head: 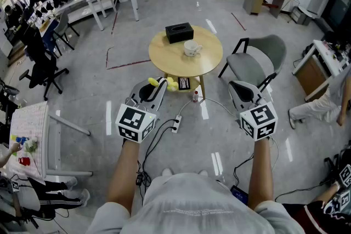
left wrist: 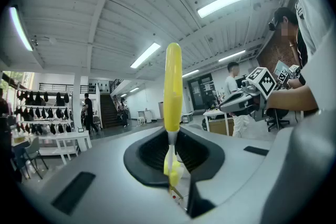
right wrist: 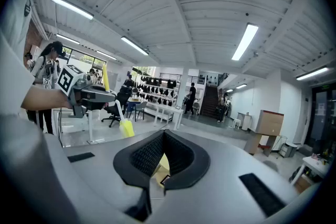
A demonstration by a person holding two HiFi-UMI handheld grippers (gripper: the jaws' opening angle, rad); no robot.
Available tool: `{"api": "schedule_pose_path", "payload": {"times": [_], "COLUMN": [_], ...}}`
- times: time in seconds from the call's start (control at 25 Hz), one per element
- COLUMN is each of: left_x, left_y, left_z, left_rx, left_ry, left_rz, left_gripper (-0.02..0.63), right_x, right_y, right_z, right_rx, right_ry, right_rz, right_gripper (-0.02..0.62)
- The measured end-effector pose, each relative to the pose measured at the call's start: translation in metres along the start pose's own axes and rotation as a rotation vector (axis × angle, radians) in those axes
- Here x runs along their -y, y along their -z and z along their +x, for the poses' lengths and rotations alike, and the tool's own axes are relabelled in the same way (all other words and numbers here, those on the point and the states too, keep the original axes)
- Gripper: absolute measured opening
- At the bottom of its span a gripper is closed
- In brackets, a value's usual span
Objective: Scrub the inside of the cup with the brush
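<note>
A white cup (head: 191, 49) stands on the round wooden table (head: 164, 58) ahead of me, well beyond both grippers. My left gripper (head: 156, 89) (left wrist: 170, 161) is shut on a yellow brush (head: 170, 84) (left wrist: 172, 85), gripping its thin white stem, with the yellow handle sticking up and the yellow head hanging below the jaws. My right gripper (head: 242, 92) (right wrist: 161, 164) is shut with nothing in it. The right gripper view shows the left gripper (right wrist: 87, 94) and the brush (right wrist: 126, 127) off to its left. Both grippers are held in the air, short of the table.
A black tissue box (head: 179, 32) sits on the table behind the cup. A grey chair (head: 259, 61) stands right of the table. A power strip (head: 176, 124) and cables lie on the floor. A white table (head: 32, 137) stands at my left, and a seated person (head: 323, 101) is at right.
</note>
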State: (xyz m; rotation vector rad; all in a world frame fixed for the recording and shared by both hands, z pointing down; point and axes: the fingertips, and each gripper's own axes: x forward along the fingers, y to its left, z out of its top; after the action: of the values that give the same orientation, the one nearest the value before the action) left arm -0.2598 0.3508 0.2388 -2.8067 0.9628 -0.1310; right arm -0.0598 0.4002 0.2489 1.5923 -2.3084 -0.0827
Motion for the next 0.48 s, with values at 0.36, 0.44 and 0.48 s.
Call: {"api": "schedule_pose_path", "payload": {"times": [0.36, 0.44, 0.48], "left_x": [0.018, 0.027, 0.032], "left_y": [0.0, 0.0, -0.001], "left_z": [0.025, 0.033, 0.037], "left_rx": [-0.015, -0.017, -0.018], "left_ry": [-0.012, -0.023, -0.03], "left_rz": [0.005, 0.005, 0.004], "left_gripper": [0.049, 0.049, 0.05], "right_x": [0.034, 0.045, 0.051], "right_y": [0.009, 0.015, 0.017], "right_z": [-0.011, -0.015, -0.018], "right_rx": [0.04, 0.038, 0.036], "right_ry": [0.003, -0.002, -0.005], "right_rz": [0.03, 0.03, 0.029], "right_gripper": [0.025, 0.025, 0.025]}}
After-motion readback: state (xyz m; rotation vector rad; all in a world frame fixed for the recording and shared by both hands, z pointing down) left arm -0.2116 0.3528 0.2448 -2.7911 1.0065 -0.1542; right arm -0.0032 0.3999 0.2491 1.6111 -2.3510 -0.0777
